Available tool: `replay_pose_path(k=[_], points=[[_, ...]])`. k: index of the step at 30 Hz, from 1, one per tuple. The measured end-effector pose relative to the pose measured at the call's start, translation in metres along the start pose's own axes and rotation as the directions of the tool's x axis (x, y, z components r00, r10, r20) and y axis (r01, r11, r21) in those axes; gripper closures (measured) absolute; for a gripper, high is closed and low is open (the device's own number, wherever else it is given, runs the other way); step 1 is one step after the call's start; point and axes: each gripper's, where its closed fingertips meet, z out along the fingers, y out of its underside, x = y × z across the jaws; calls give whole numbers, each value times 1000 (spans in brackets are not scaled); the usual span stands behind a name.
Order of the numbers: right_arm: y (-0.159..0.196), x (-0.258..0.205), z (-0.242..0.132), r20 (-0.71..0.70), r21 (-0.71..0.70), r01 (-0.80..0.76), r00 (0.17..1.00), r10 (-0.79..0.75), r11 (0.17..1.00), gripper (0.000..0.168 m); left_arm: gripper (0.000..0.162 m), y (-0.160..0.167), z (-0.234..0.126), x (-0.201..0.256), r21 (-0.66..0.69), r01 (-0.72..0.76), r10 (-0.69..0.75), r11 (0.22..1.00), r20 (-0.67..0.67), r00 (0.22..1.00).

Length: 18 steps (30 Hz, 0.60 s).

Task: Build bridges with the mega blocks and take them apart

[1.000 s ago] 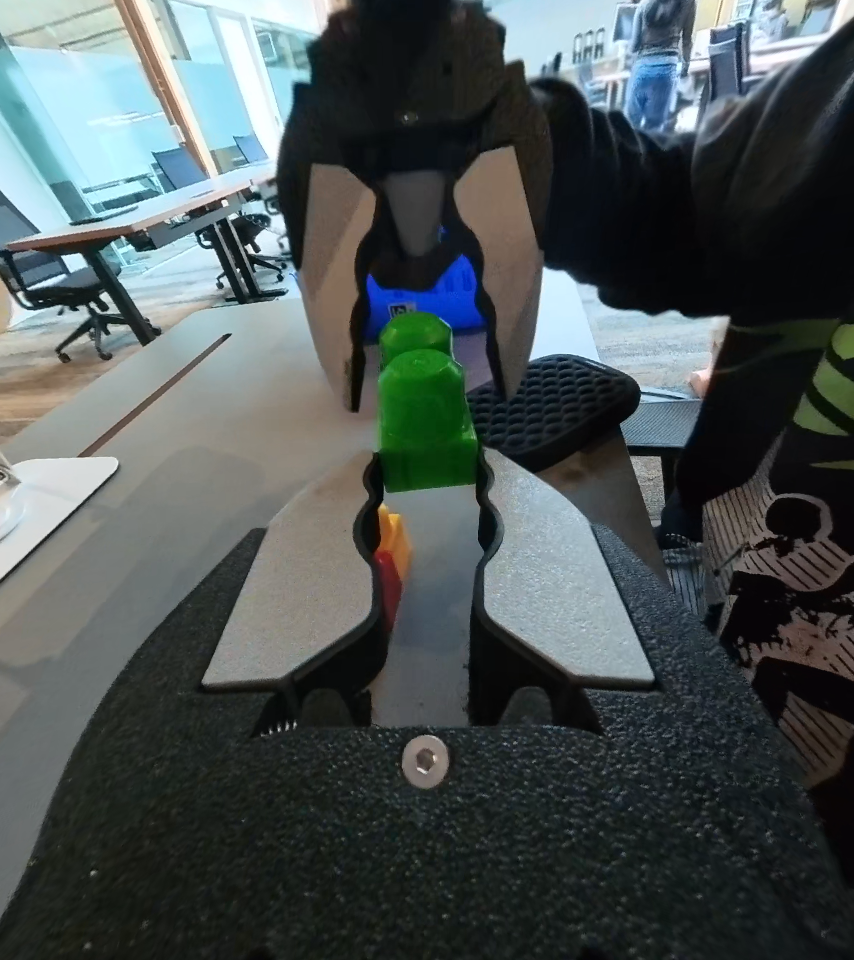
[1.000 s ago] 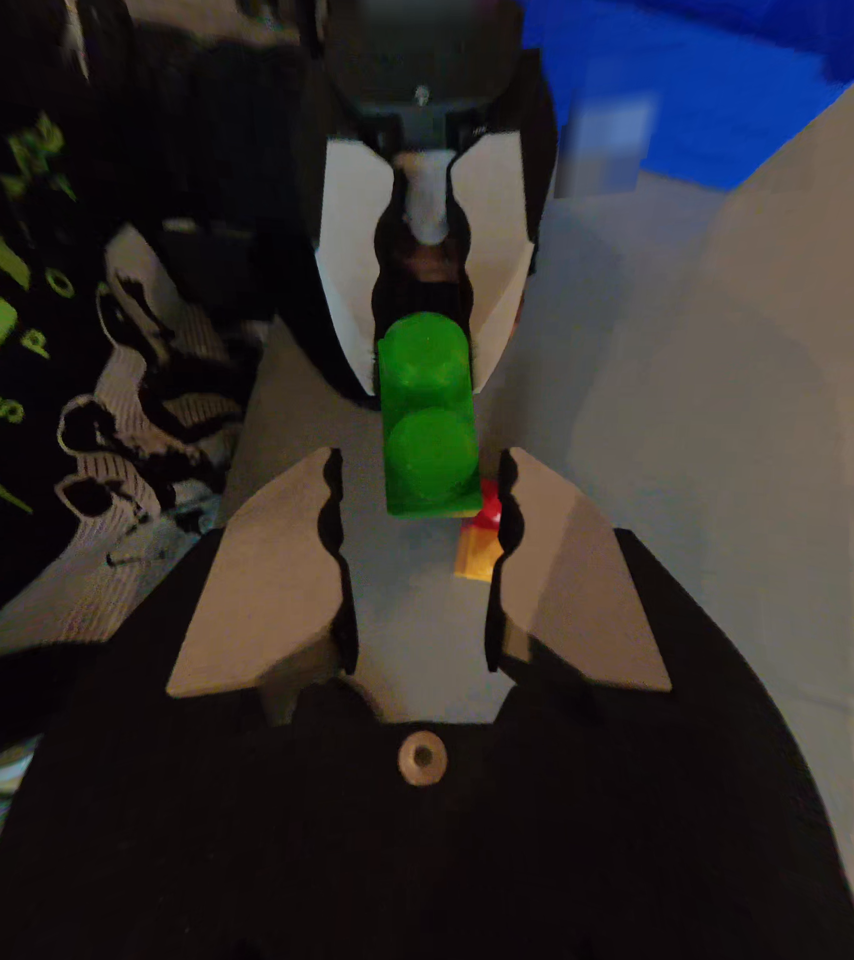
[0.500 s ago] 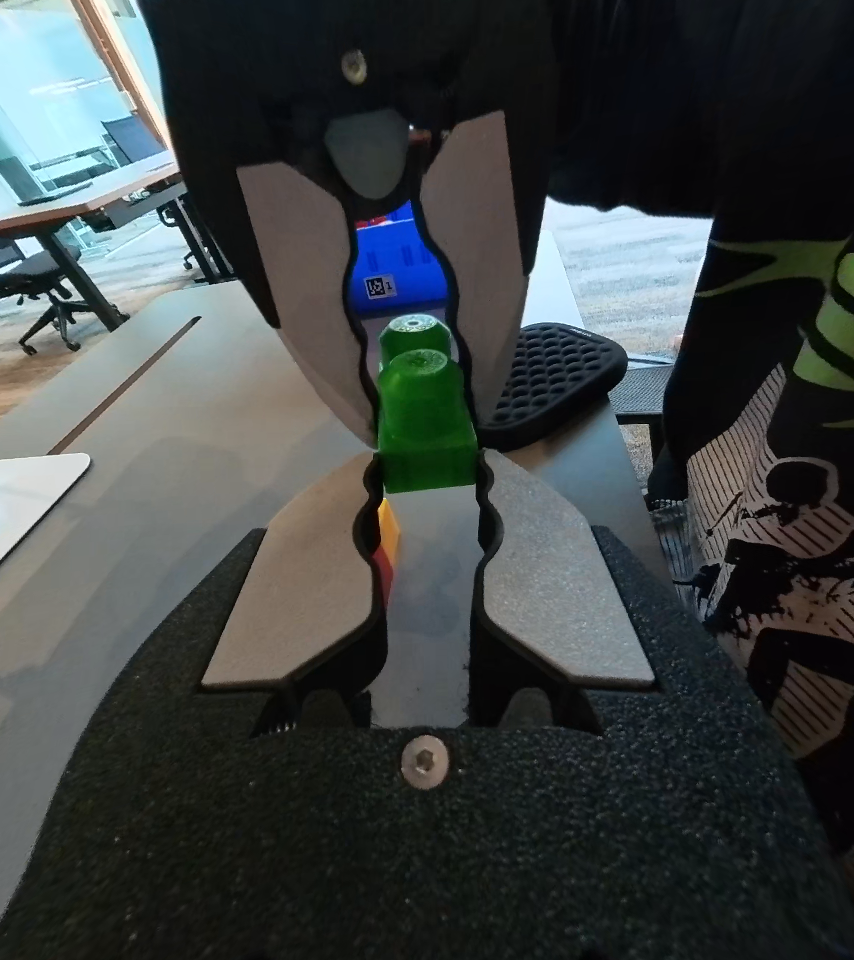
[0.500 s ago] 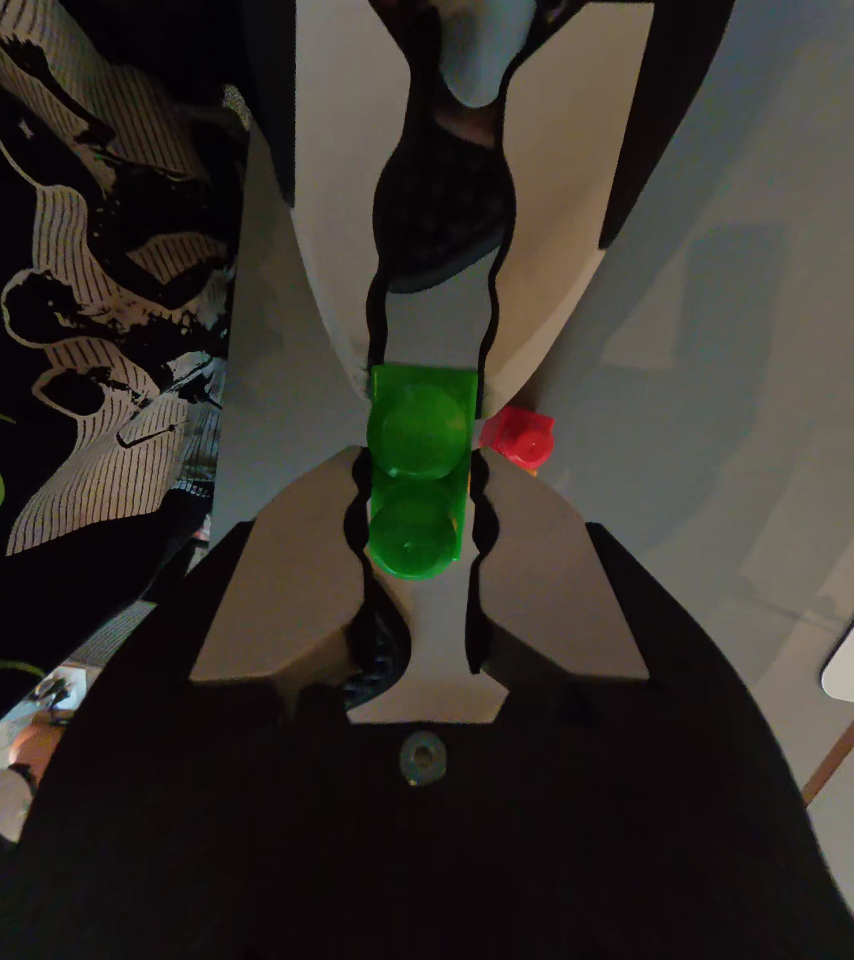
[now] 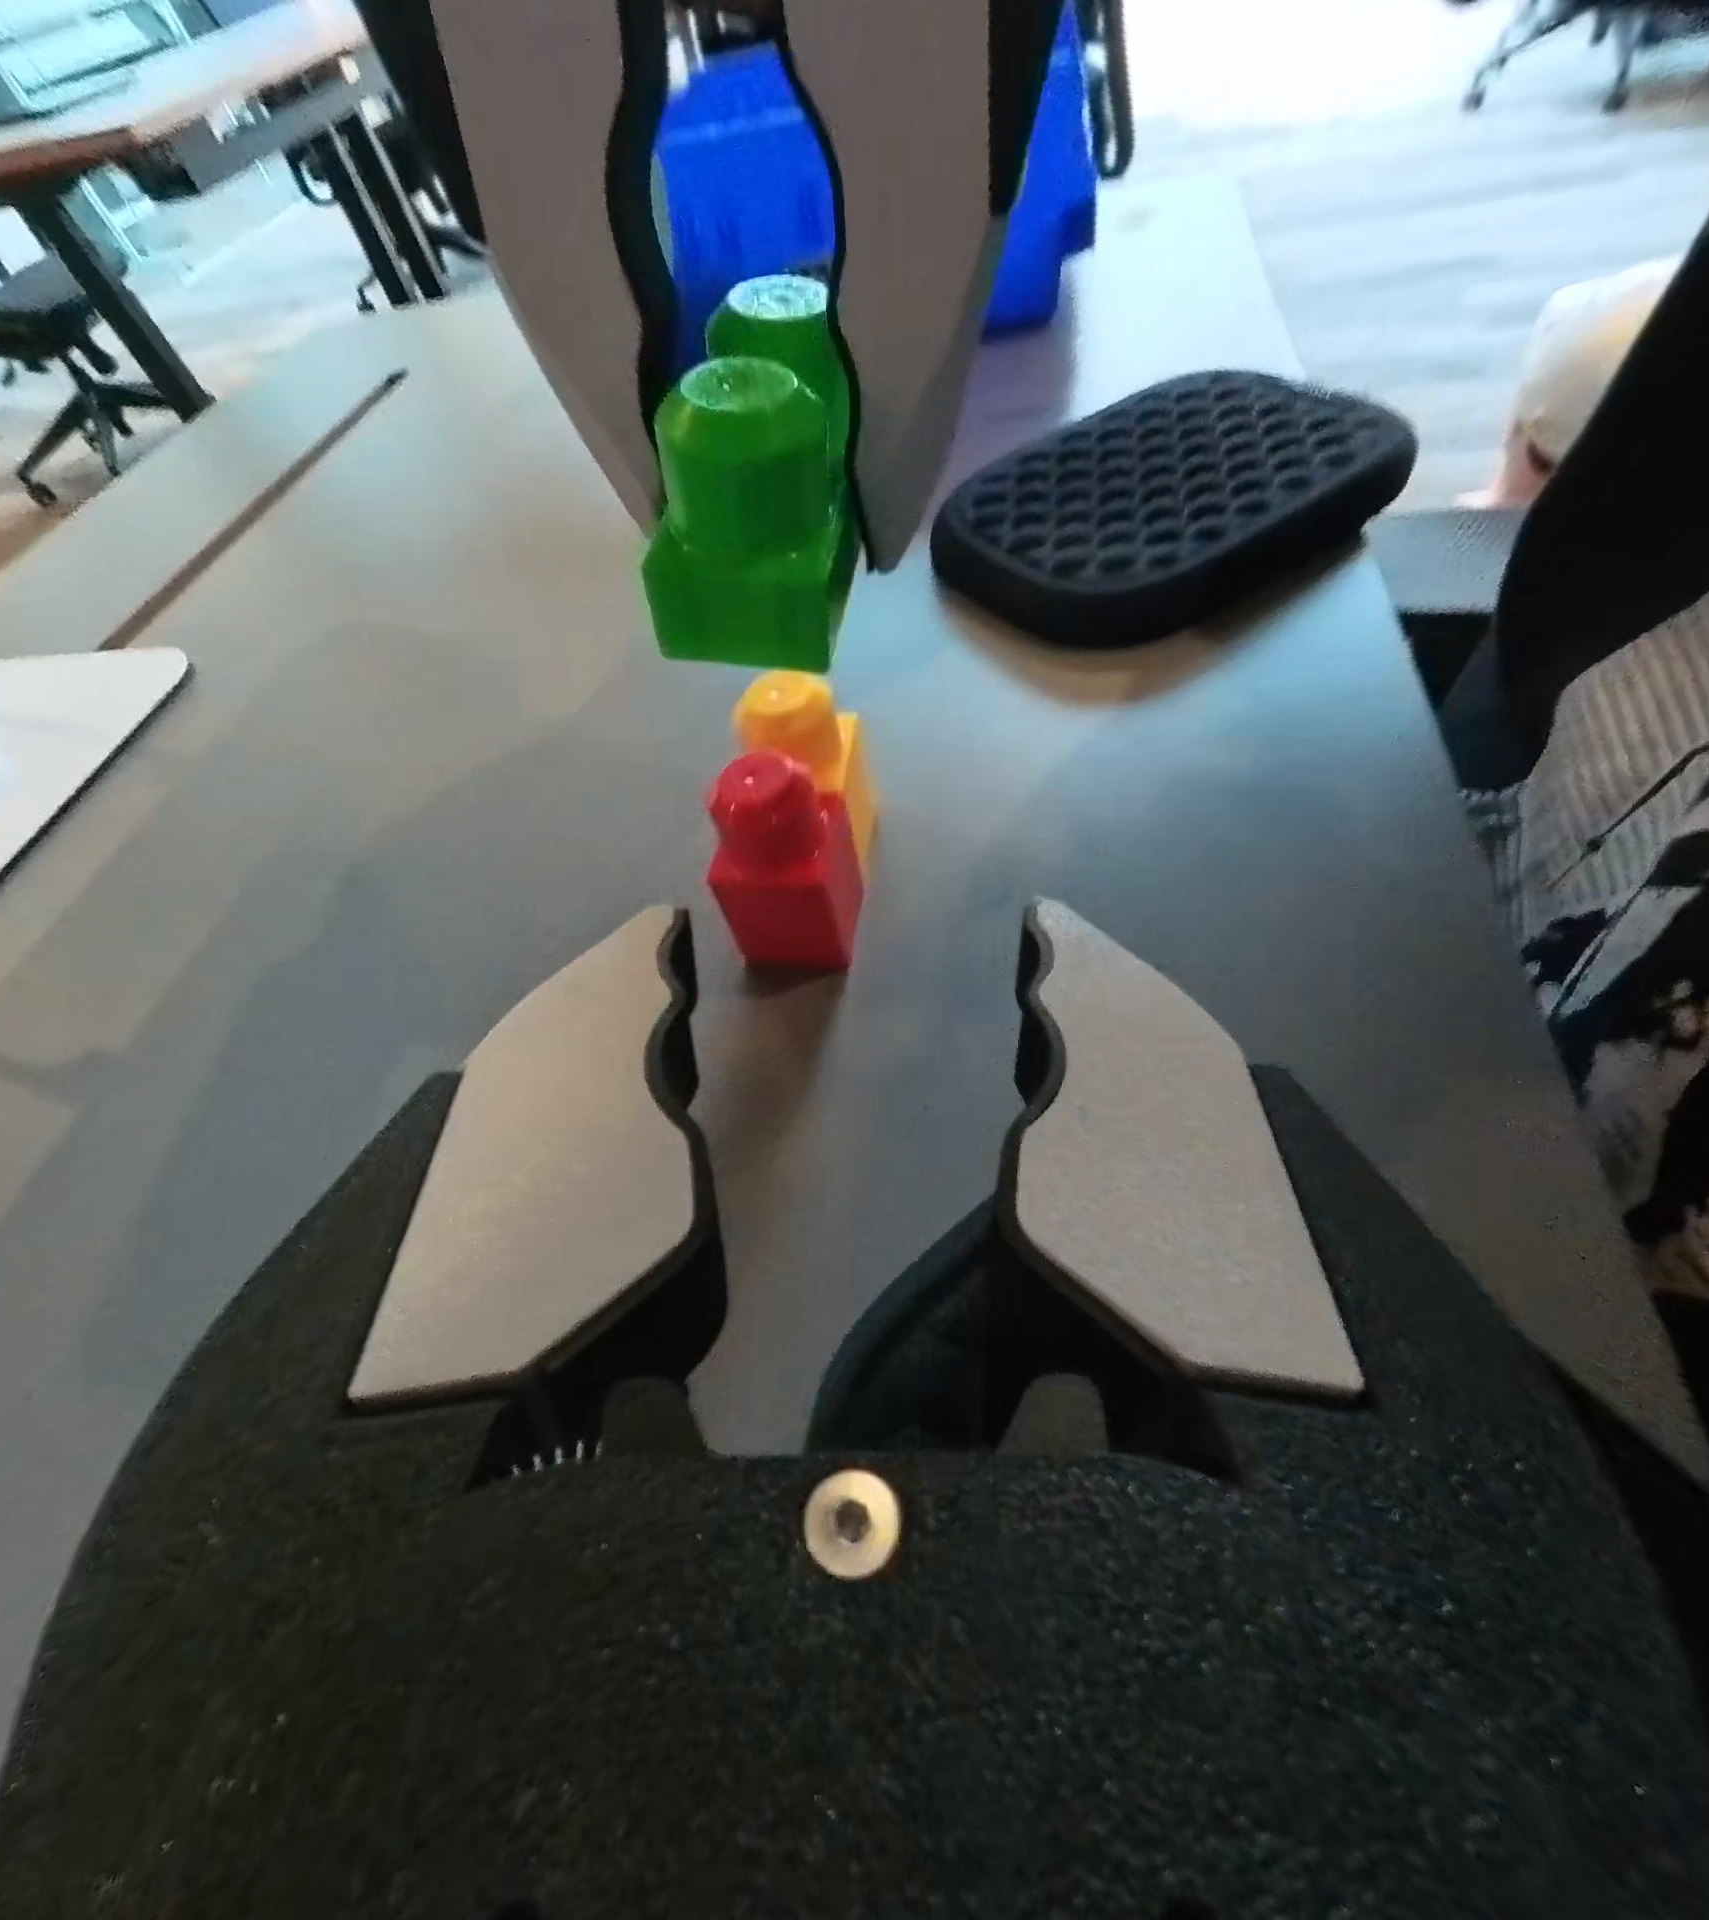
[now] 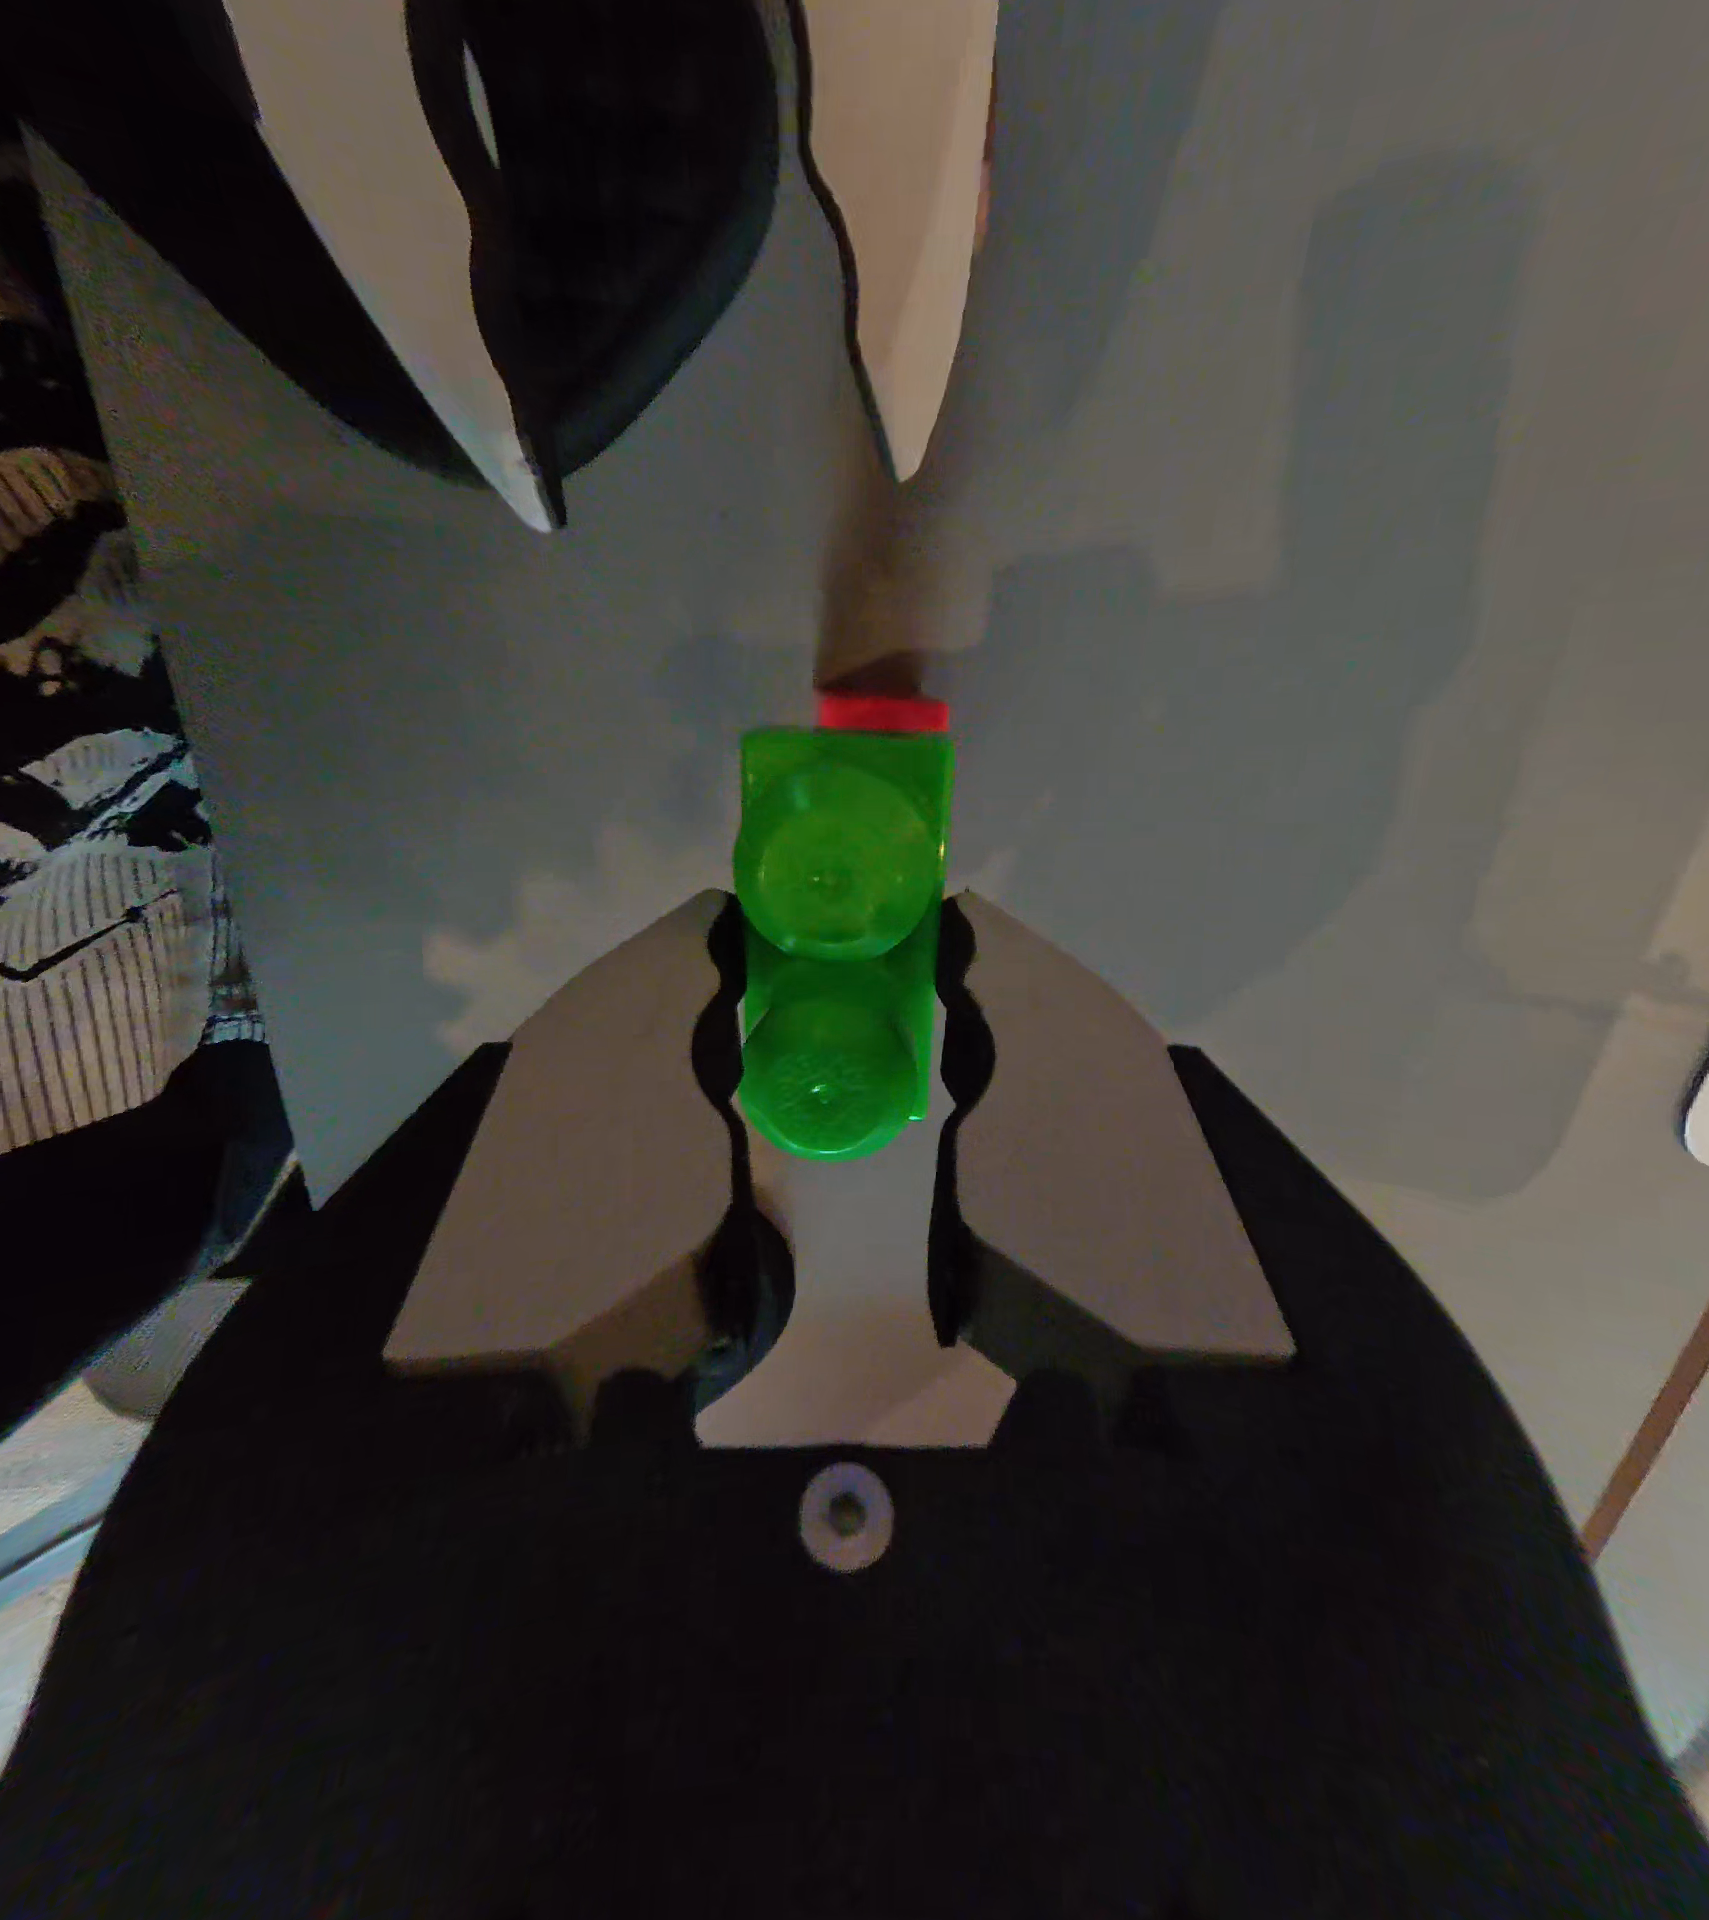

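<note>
While the left wrist view looks along its own left gripper (image 5: pixel 855 1023), whose fingers stand wide apart with nothing between them, the red block (image 5: pixel 785 875) serves as the landmark: it stands upright on the grey table (image 5: pixel 330 852) just ahead of the left fingertip, and the yellow block (image 5: pixel 819 743) stands touching it on its far side. Beyond and above that pair, the green two-stud block (image 5: pixel 744 530) hangs clear of the table, clamped between the fingers of the right gripper (image 5: pixel 756 488), which reaches down from the top of the frame. To the right of the red block and farther off lies a black honeycomb pad (image 5: pixel 1177 499); a blue bin (image 5: pixel 725 187) sits well beyond, and a white base plate (image 5: pixel 8 769) lies far to its left. From the right wrist view, looking nearly straight down, the right gripper (image 6: pixel 837 987) is closed on the green two-stud block (image 6: pixel 834 945), its nearer stud between the fingers and its farther one poking past the tips. Only a sliver of the red block (image 6: pixel 881 713) peeks out beyond the green block's far edge; the yellow one is hidden. The left gripper's spread fingers (image 6: pixel 912 312) show beyond that. I judge this a mid-air moment with the green span off its two piers, building or dismantling I cannot tell. If building, the next move calls for lowering the green block squarely so each socket meets one pier stud.
</note>
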Motion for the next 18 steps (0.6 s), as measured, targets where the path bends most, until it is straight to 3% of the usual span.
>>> replay_pose_path(k=[6,15,18], points=[[1,9,15,2,-30,-30,1000,30,999,133,86,14,3,-16,-23,-15,14,1000,-78,997],[5,14,27,18,-76,-51,998,53,996,133,72,8,-7,-32,186,39,-17,982,-119,993],[4,16,31,27,-75,-68,997,70,995,133,72,10,-8,-33,172,41,-20,984,-123,992]])
